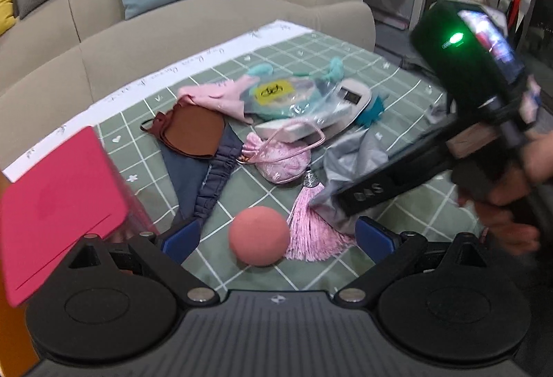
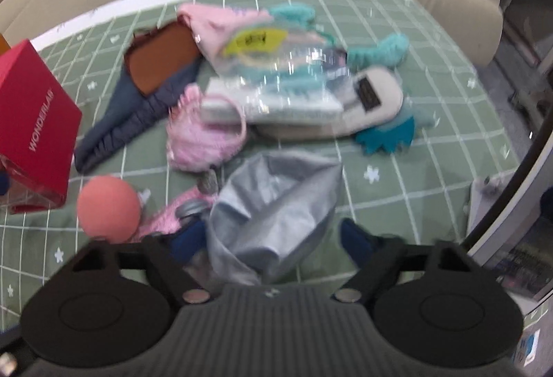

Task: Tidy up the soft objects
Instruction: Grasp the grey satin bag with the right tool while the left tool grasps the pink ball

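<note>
A heap of soft things lies on a green checked tablecloth [image 1: 255, 276]. A salmon-pink ball [image 1: 259, 235] sits between the blue fingers of my left gripper [image 1: 278, 238], which is open and clear of it on both sides. A pink tassel [image 1: 311, 231] lies just right of the ball. My right gripper [image 2: 273, 238] points down over a crumpled grey cloth [image 2: 273, 197]; the cloth sits between its fingers with a small gap on the right side, so it is open. In the left wrist view the right gripper [image 1: 337, 207] comes in from the right, held by a hand.
Behind lie a pink drawstring pouch [image 2: 204, 138], a navy cloth [image 2: 117, 124], a brown mask [image 2: 162, 62], a clear bag with a yellow label [image 2: 269, 55], a white slipper [image 2: 373, 100] and a teal felt piece [image 2: 387, 135]. A red box [image 2: 31, 121] stands left. A beige sofa [image 1: 103, 41] runs behind.
</note>
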Tool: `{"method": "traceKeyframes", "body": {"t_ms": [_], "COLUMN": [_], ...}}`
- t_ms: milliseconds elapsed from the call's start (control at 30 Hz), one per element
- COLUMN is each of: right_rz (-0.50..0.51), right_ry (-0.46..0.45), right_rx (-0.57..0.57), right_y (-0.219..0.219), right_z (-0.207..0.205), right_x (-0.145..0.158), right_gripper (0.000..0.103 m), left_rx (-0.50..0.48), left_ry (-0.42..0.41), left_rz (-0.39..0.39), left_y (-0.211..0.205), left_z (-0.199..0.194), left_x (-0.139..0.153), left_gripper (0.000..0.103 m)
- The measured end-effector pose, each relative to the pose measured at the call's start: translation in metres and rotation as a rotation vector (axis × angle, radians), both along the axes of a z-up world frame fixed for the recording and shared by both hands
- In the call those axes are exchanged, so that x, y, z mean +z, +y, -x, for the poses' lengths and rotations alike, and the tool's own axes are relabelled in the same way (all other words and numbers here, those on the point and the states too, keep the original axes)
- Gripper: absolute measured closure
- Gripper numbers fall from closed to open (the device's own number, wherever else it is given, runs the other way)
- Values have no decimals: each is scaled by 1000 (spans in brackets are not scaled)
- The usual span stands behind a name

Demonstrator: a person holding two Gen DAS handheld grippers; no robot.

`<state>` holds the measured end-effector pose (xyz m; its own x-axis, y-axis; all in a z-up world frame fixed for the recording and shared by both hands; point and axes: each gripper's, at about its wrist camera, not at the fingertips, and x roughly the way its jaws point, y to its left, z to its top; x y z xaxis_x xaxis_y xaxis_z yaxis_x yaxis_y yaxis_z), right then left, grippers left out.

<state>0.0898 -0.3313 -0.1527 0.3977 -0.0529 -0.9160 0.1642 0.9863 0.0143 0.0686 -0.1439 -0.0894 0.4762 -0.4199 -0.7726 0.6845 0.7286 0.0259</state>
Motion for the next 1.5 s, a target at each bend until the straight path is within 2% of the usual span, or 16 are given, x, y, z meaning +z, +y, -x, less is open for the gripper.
{"method": "traceKeyframes", "body": {"t_ms": [67, 133, 200, 300, 433, 600, 667, 733, 933, 967, 1100, 1233, 1267, 1500], "right_rz": [-63, -69, -32, -26, -30, -33, -38, -41, -47, -45, -41, -40, -39, -36], "right_ry": [39, 42, 40, 24, -3, -31, -43, -51, -63, -68, -90, -93, -92, -100], "right_rx": [-22, -19, -2, -4, 20, 38, 40, 43, 56, 53, 35, 38, 41, 38], "right_y": [-7, -10, -7, -7, -7, -4, -5, -5, -3, -3, -5, -3, -3, -3], "right_z": [-1, 1, 3, 8, 12, 17, 19, 19, 21, 22, 22, 23, 22, 23], "right_x": [-7, -8, -8, -4, 3, 10, 13, 14, 16, 16, 20, 20, 19, 19], "right_gripper": [50, 63, 88, 99, 100, 101, 101, 101, 101, 101, 101, 101, 101, 101], "left_rx": [-7, -15, -54, -51, -36, -21, -17, -11, 8, 22, 58, 79, 78, 49], "left_ry": [24, -2, -12, 4, -5, 2, -1, -24, -24, -19, 30, 52, 53, -1], "left_rz": [-4, -18, -39, -53, -103, -117, -153, -184, -196, -216, -173, -151, -148, -110], "left_y": [-5, -11, -17, -24, -33, -37, -40, -42, -39, -39, -35, -34, -34, -31], "left_z": [-8, -9, -10, -15, -21, -25, -27, -27, -29, -31, -38, -41, -42, -36], "left_x": [-9, -14, -18, -27, -39, -46, -49, -52, -56, -58, -59, -59, -59, -59], "left_gripper": [0, 0, 0, 0, 0, 0, 9, 12, 16, 20, 34, 37, 43, 51]}}
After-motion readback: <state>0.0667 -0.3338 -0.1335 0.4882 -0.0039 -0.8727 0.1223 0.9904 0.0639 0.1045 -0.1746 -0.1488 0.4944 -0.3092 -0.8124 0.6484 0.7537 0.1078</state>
